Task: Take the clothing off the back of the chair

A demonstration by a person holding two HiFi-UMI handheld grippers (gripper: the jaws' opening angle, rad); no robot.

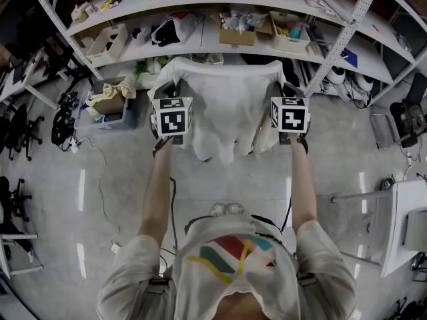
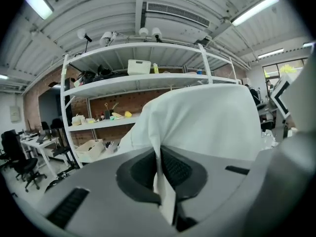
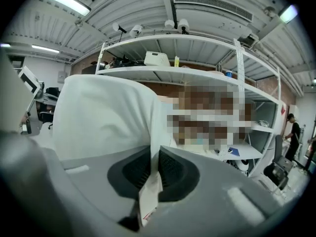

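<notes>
On the shelf rack (image 1: 200, 29) ahead of me, a white bin (image 1: 107, 43) near the left end holds things I cannot make out. A cardboard box (image 1: 237, 35) near the middle holds crumpled clear wrapping, and a tan bin (image 1: 291, 40) to its right holds small colourful items. On the floor below the rack's left end, an open box (image 1: 110, 105) holds beige cloth. The white clothing (image 1: 223, 105) hangs over the chair back, hiding it, just in front of the rack. My left gripper (image 2: 159, 169) has its fingers (image 2: 178, 169) clamped on a fold at the clothing's left edge. My right gripper (image 3: 153, 169) pinches the right edge the same way, with a label (image 3: 148, 201) dangling from the pinched fold.
</notes>
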